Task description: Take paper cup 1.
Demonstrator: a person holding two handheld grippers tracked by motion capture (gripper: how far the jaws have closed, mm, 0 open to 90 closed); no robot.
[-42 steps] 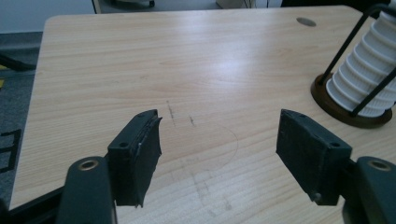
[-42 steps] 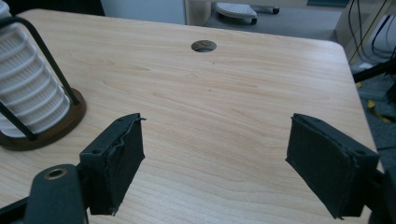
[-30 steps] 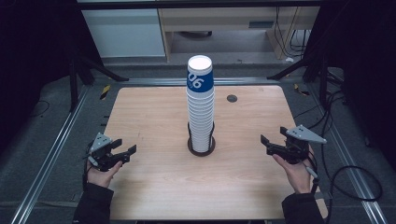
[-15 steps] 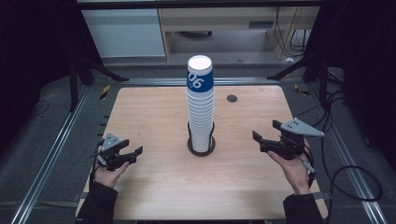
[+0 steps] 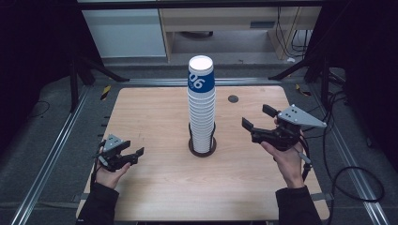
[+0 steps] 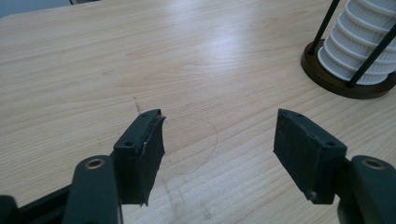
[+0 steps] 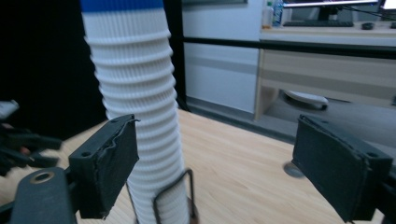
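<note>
I noted a white ribbed cup stack [image 5: 202, 117] topped by a blue cup with white numerals, a dark brown holder base [image 6: 327, 70], and a pale wood-grain table [image 5: 155, 112].

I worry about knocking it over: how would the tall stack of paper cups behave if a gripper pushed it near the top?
The stack of paper cups is tall and narrow, so it would probably lean or tip. The wire holder grips only its base, so the top likely sways. Paper cups look light and thin, so hard squeezing may crush them.
</note>
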